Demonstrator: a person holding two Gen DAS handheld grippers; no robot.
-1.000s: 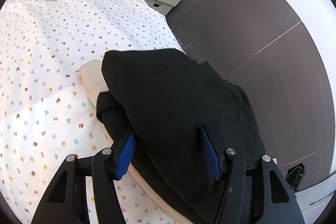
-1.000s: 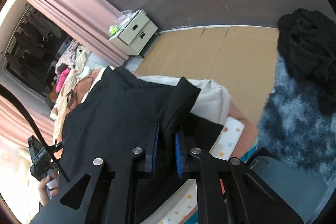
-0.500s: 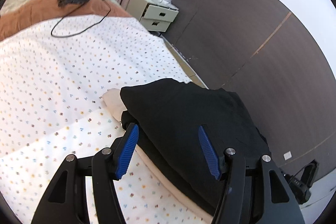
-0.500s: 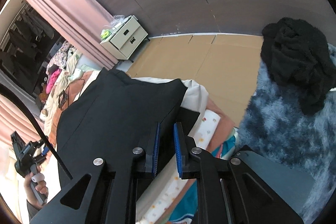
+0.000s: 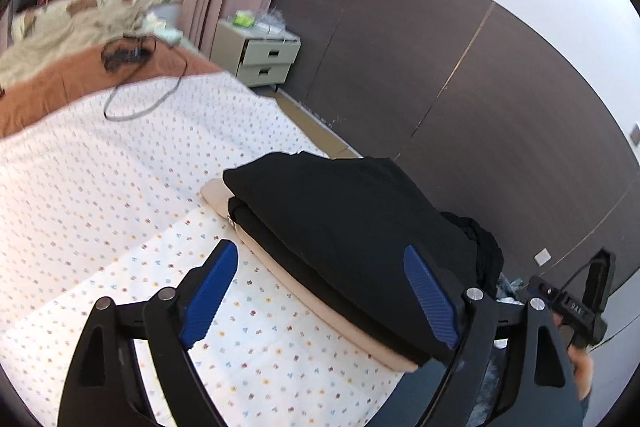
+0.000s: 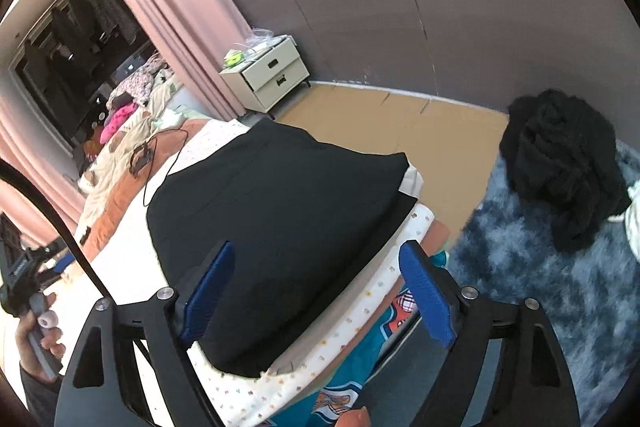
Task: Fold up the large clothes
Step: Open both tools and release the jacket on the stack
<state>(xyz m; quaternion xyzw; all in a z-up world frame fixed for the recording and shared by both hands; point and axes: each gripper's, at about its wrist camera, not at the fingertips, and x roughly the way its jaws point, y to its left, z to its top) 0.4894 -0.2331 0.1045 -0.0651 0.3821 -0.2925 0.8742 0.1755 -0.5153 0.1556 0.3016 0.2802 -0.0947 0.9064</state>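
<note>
The black garment (image 5: 352,227) lies folded into a thick, flat bundle at the corner of the bed (image 5: 120,195), on top of a cream folded piece (image 5: 320,301) whose edge shows under it along the near side. Everything else can be placed from that bundle. The left tool (image 5: 320,297) hangs above its near end with both blue pads spread wide and nothing pinched between them; its jaws have just been opening, and the cloth lies below them, not gripped. The right tool (image 6: 316,291) is over the bundle's other end by the bed's edge, likewise released, its jaws also just opened, with the black cloth (image 6: 280,219) lying loose beneath.

Beyond the bundle, toward the head of the bed, a black cable (image 5: 136,79) loops over the flowered sheet and a brown blanket (image 5: 80,83). Past the bed's far corner stands a pale nightstand (image 5: 262,59) against the dark wall. On the floor to the bundle's right, a heap of black fabric (image 6: 564,167) sits on a shaggy blue-grey rug (image 6: 540,275).
</note>
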